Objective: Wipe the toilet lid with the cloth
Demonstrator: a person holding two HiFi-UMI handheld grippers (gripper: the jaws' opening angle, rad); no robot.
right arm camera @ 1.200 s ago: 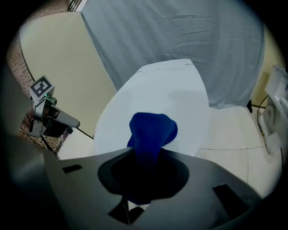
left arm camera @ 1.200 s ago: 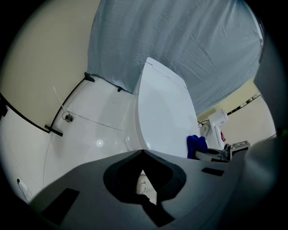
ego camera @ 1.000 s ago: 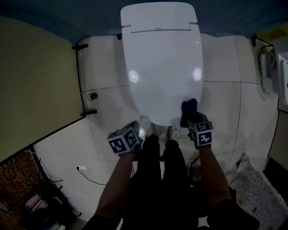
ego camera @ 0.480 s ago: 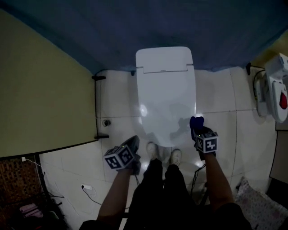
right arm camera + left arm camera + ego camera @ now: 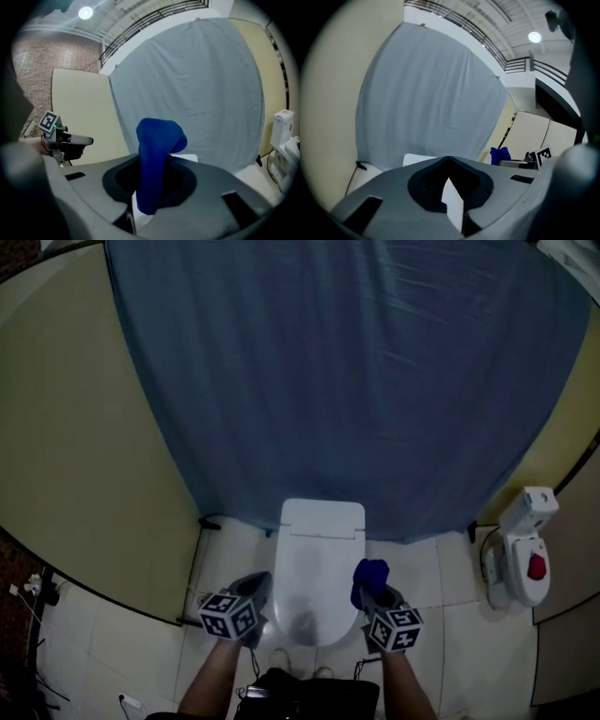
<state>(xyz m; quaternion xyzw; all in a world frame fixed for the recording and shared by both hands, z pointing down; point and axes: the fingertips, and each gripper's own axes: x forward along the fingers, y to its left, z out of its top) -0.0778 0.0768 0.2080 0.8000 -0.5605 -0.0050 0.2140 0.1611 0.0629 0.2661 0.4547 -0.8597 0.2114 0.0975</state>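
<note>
The white toilet (image 5: 319, 563) stands with its lid shut at the bottom middle of the head view. My right gripper (image 5: 373, 589) hangs over the lid's right edge, shut on a blue cloth (image 5: 369, 577). In the right gripper view the cloth (image 5: 157, 145) sticks up between the jaws of that gripper (image 5: 152, 165), with the lid (image 5: 185, 158) behind it. My left gripper (image 5: 248, 598) hovers at the toilet's left side. The left gripper view shows its jaws (image 5: 450, 161) shut on nothing, the lid (image 5: 417, 159) beyond, and the cloth (image 5: 500, 154) to the right.
A blue curtain (image 5: 347, 381) hangs behind the toilet. A yellow partition (image 5: 84, 446) stands at the left. A white fixture with a red part (image 5: 525, 559) sits at the right on the white tiled floor (image 5: 441, 568). The person's legs show at the bottom edge.
The head view has tilted up and back, so the toilet looks smaller and lower. The right gripper has lifted the cloth off the lid's front right edge; both grippers now sit higher.
</note>
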